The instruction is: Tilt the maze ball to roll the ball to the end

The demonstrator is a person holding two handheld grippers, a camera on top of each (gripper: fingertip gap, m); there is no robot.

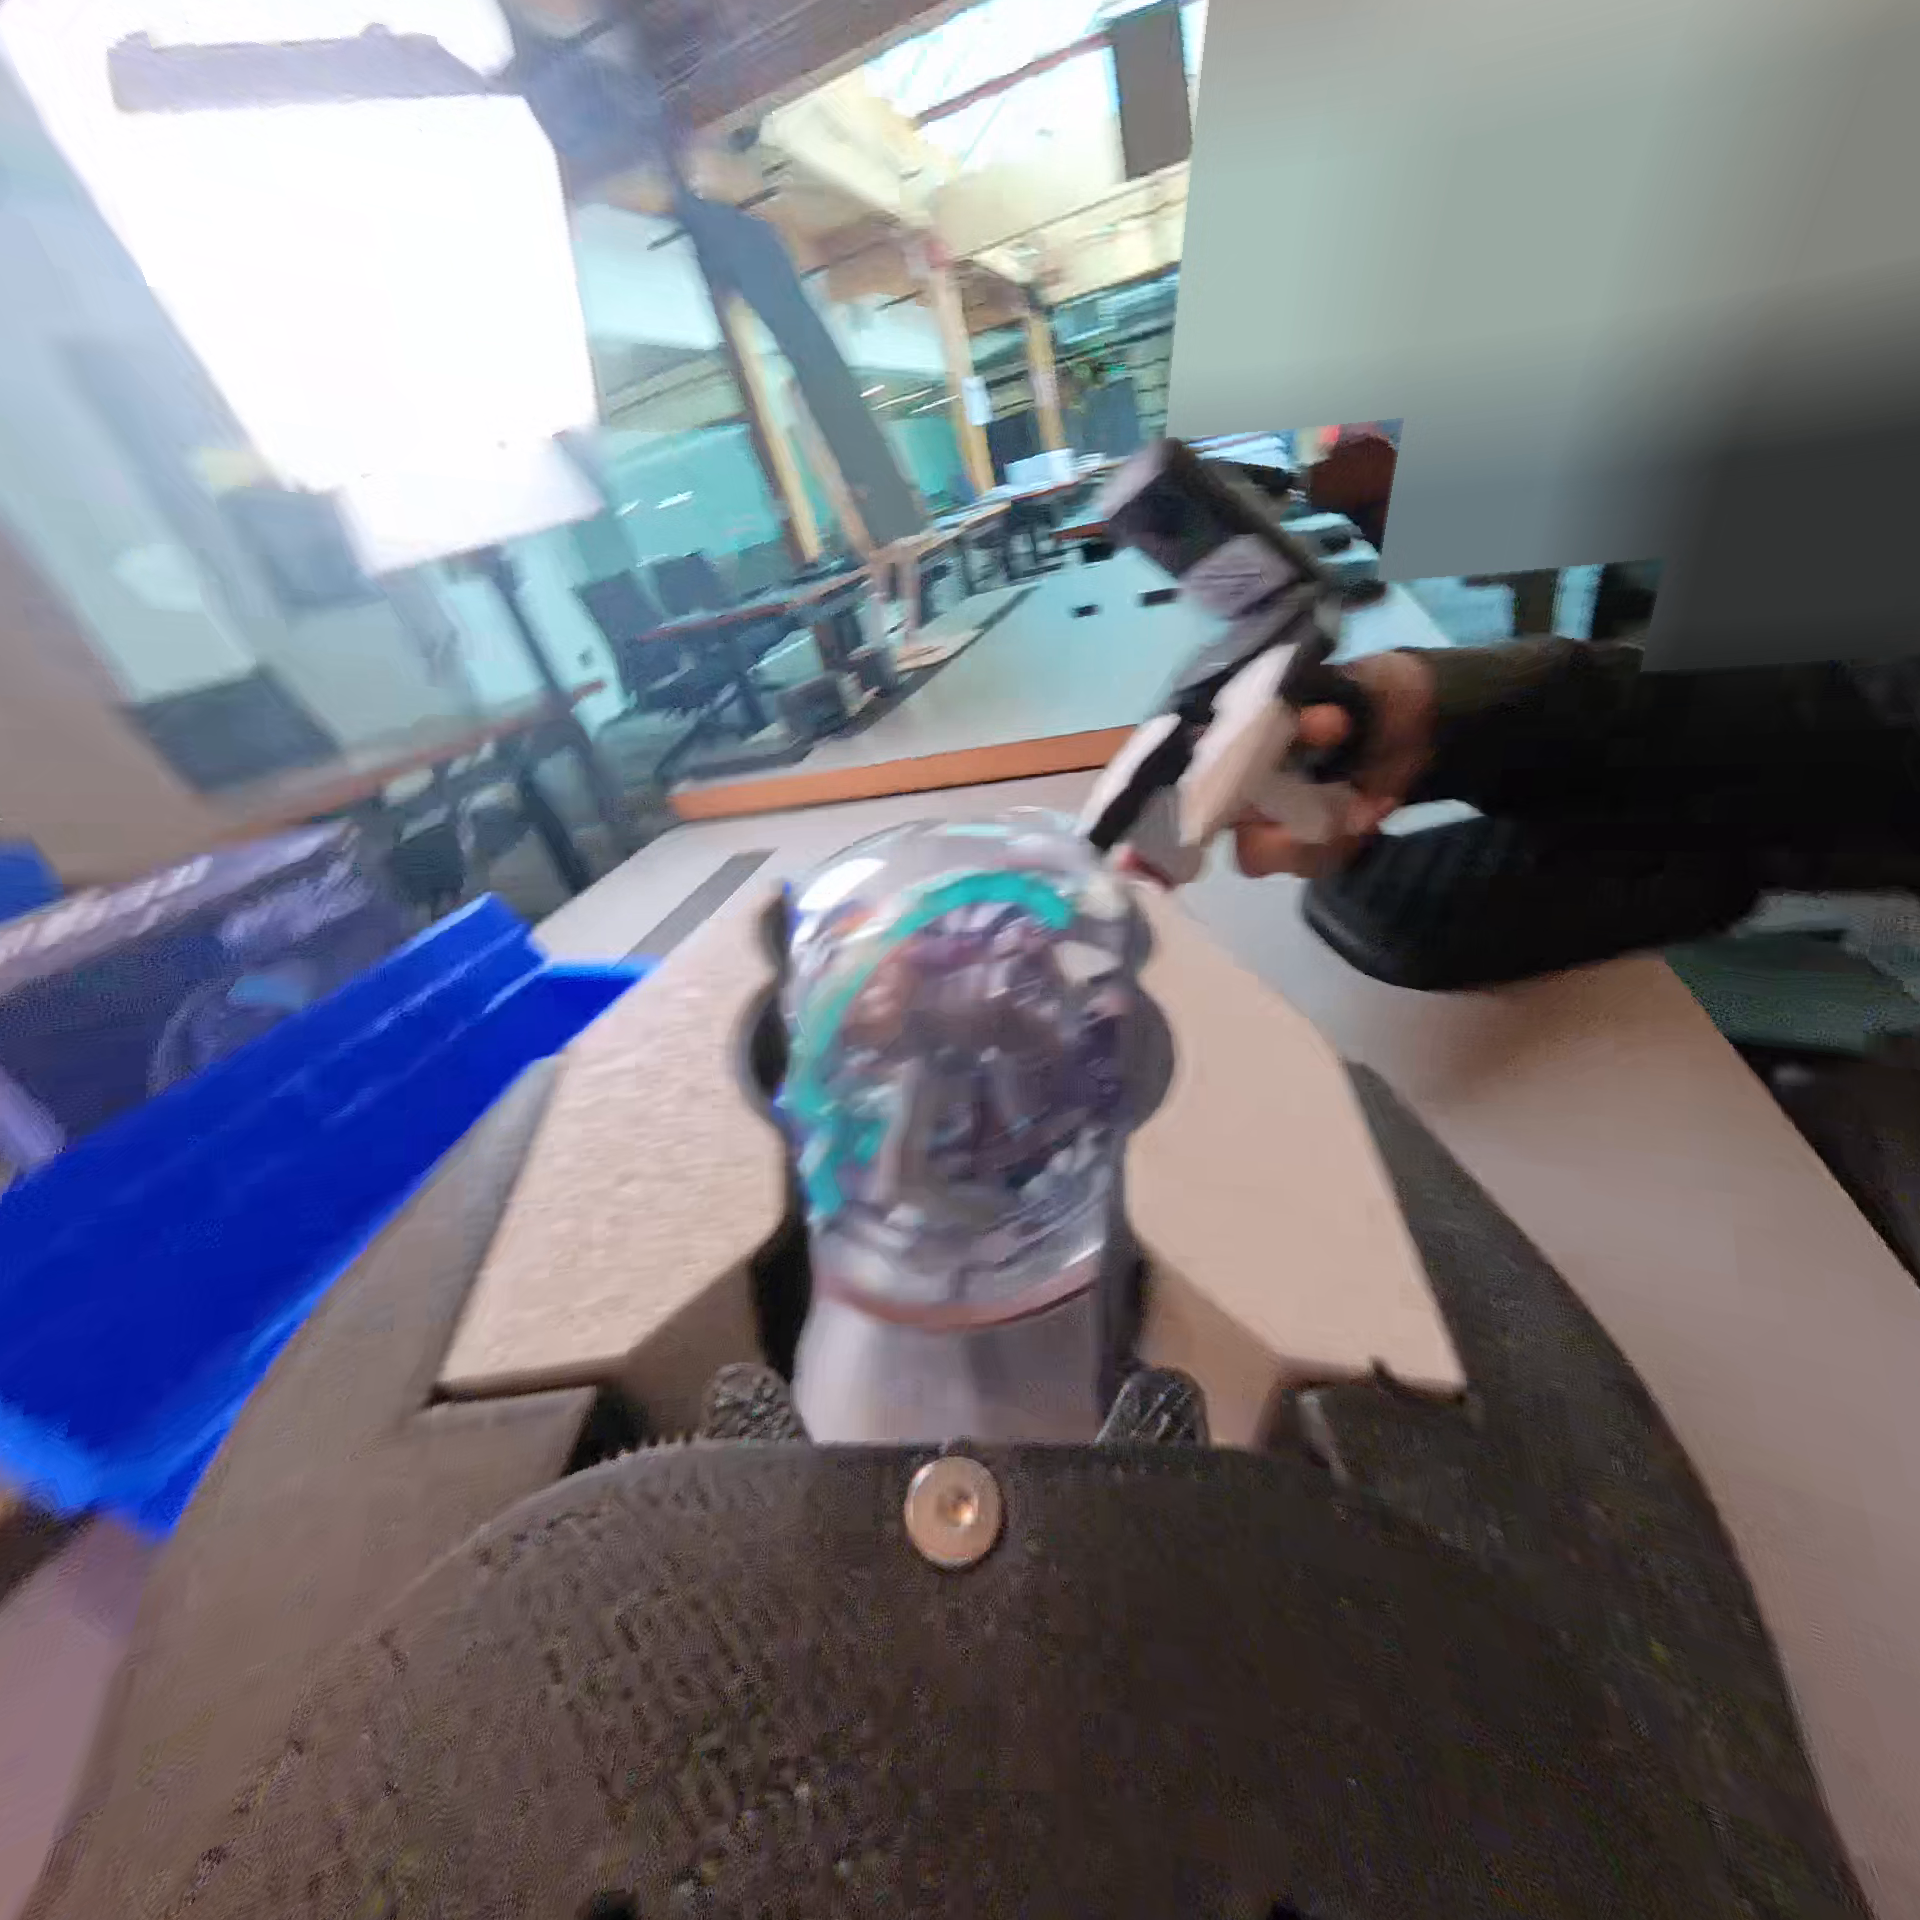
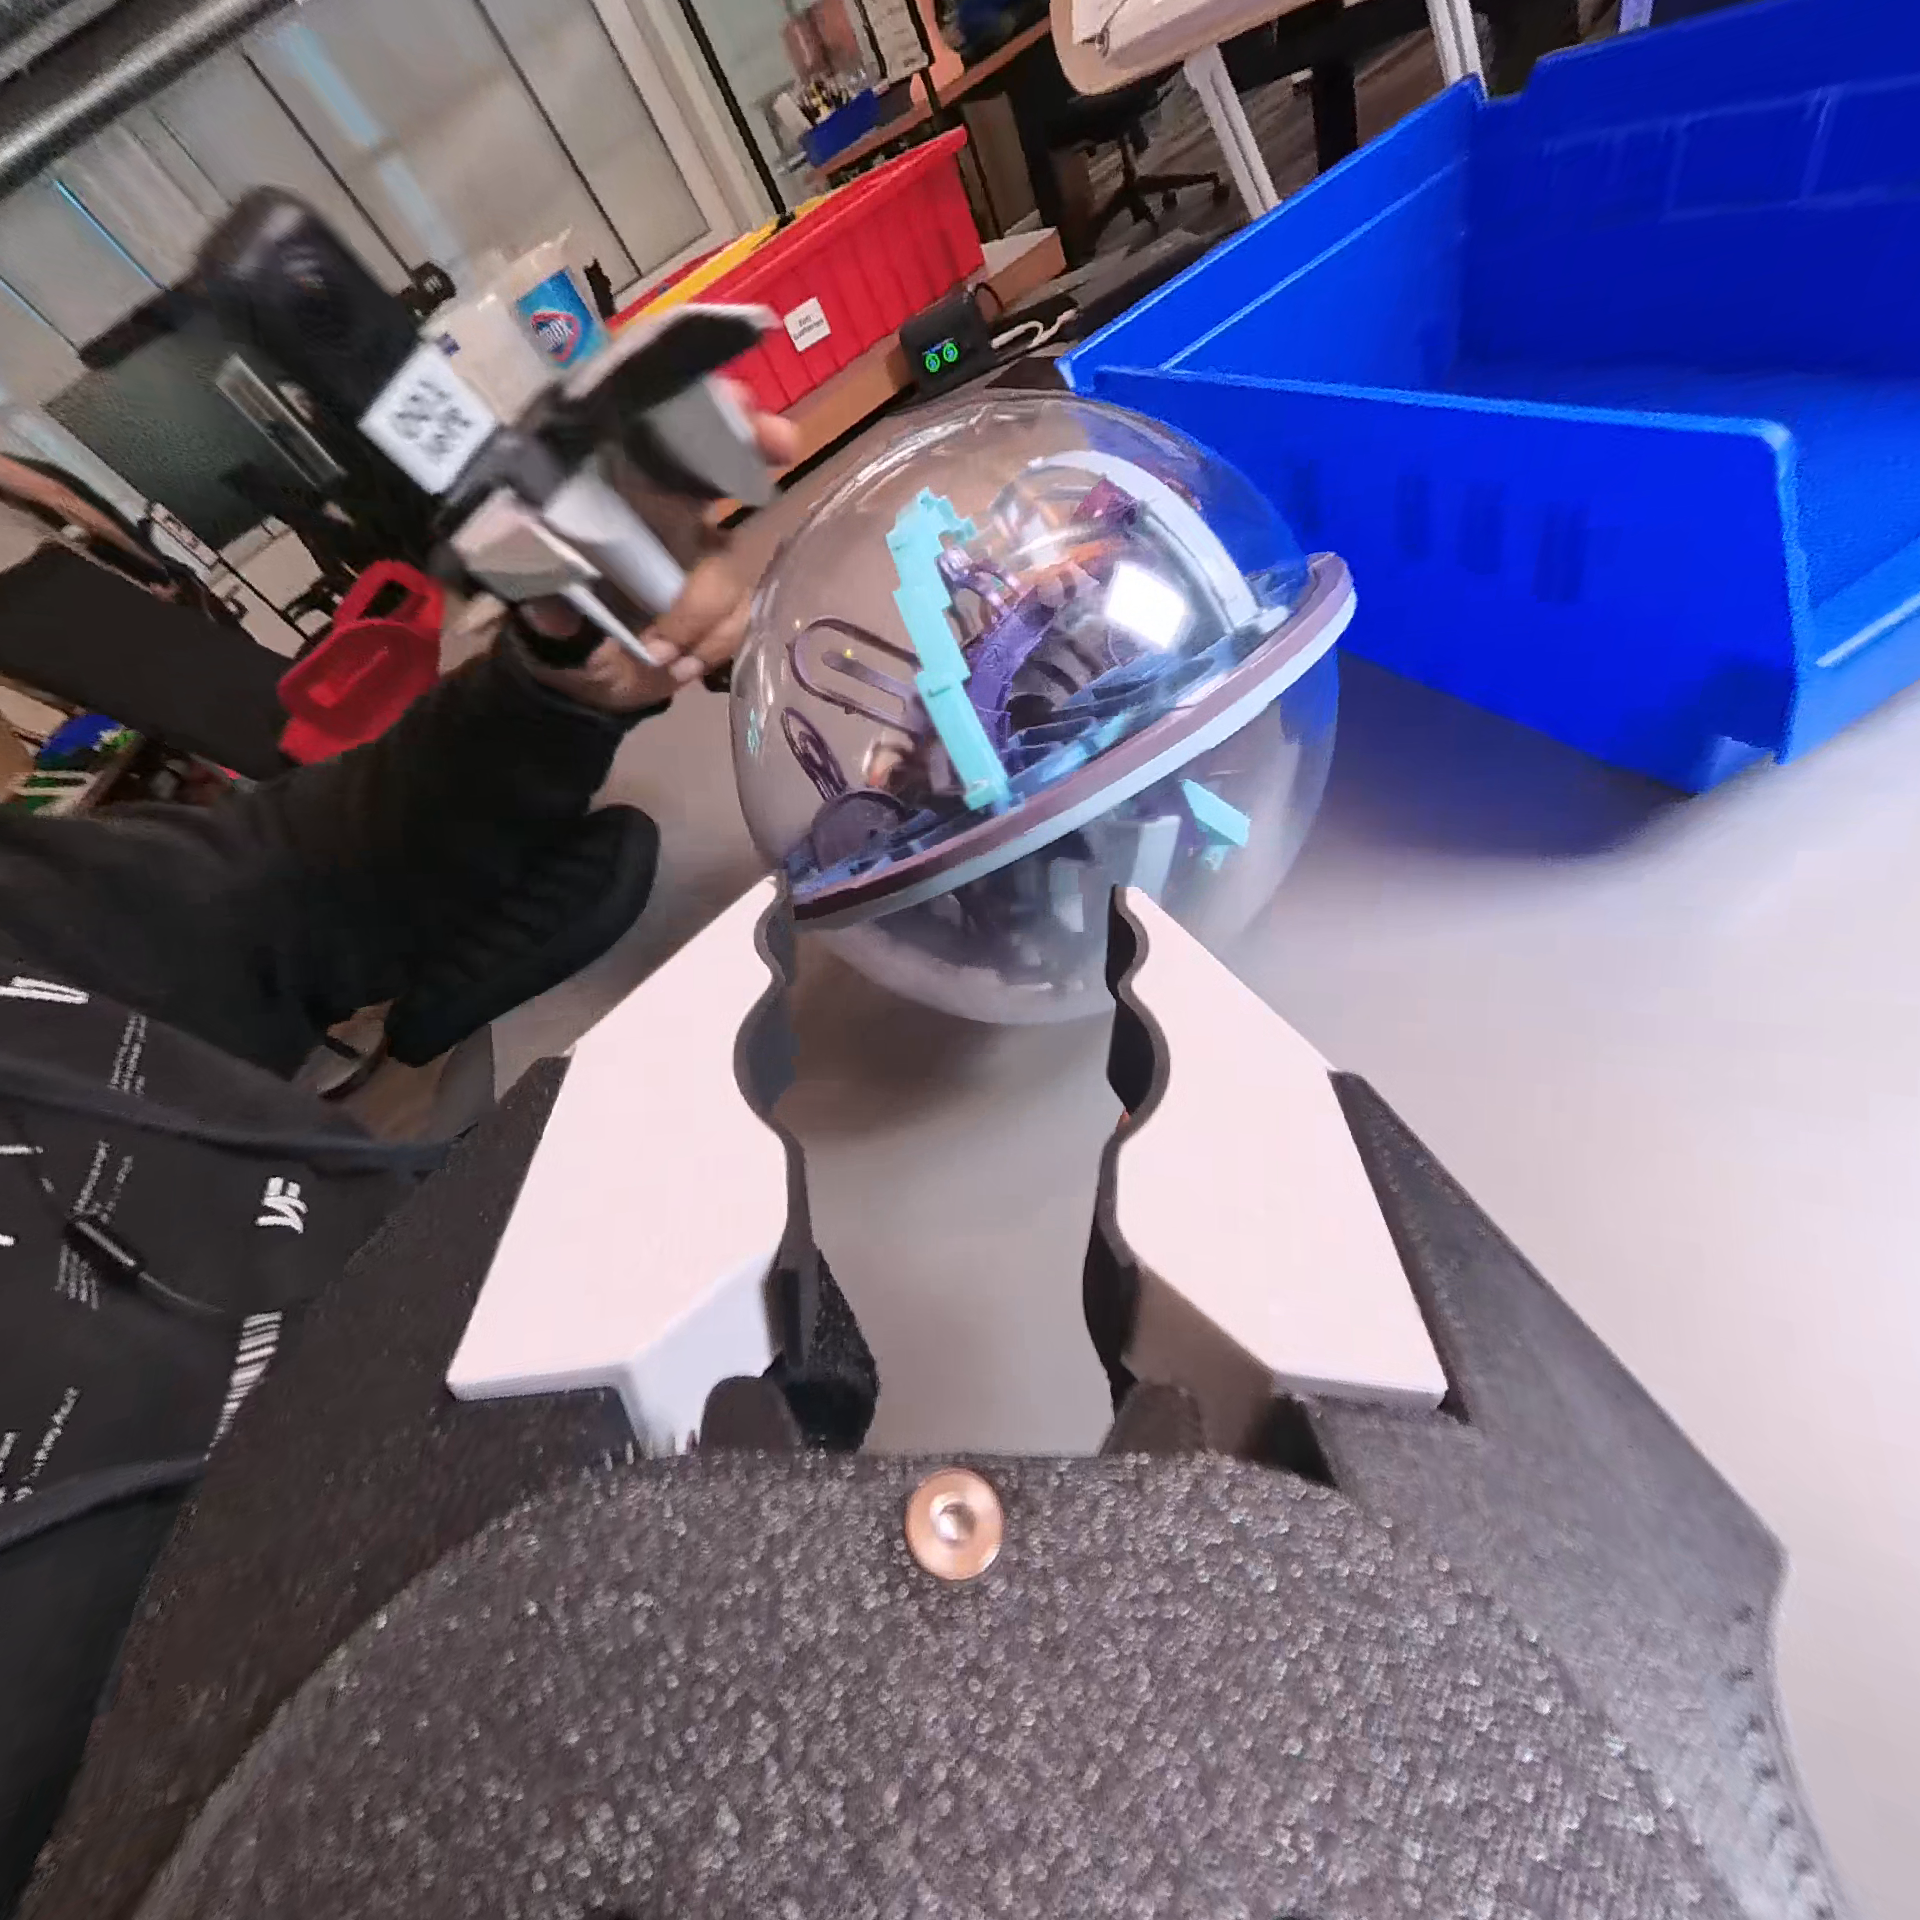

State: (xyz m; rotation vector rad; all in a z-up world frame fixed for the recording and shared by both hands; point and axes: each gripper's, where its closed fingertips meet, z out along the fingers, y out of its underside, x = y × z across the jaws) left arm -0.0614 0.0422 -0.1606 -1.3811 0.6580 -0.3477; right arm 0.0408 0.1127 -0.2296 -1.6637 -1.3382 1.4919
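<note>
The maze ball is a clear sphere with teal and purple tracks inside and a grey rim around its middle. It sits tilted on the grey table. My right gripper is open, and its white fingertips flank the ball's near lower side; I cannot tell if they touch it. My left gripper is open and raised, and the maze ball shows blurred through the gap between its fingers, beyond them. The right gripper reaches the ball's far right edge. The left gripper hangs left of the ball. The small ball inside is not discernible.
A large blue bin stands just right of the ball and shows at the left in the left wrist view. A person's dark sleeve lies on the table at the left. A red bin stands farther back.
</note>
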